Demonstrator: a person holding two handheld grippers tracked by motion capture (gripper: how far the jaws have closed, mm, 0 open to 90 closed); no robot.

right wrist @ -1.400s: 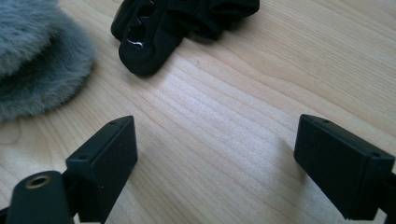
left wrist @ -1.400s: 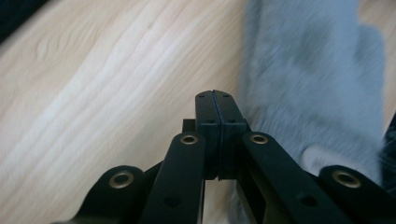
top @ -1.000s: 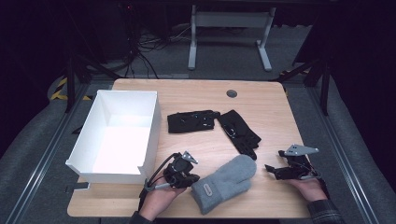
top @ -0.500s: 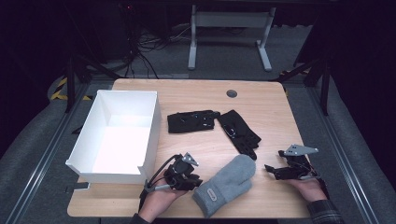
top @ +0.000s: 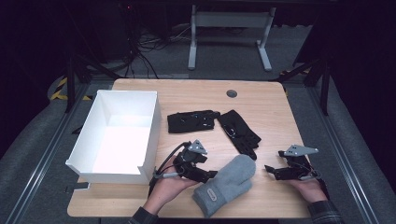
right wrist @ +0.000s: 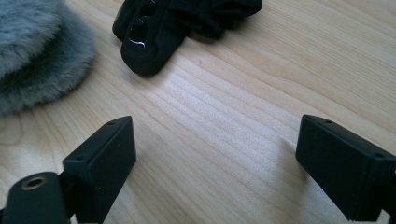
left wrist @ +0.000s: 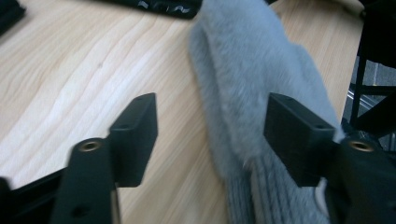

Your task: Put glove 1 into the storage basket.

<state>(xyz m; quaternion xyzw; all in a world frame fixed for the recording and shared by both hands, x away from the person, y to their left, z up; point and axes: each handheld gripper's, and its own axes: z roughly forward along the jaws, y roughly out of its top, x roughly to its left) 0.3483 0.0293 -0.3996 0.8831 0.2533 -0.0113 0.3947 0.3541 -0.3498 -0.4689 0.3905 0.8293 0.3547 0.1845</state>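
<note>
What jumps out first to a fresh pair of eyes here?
The fluffy grey mitten near the front edge of the light wooden table, the left claw open at its cuff. Then the big open white box at the left, and two black gloves mid-table. The right claw is open over bare wood.
</note>
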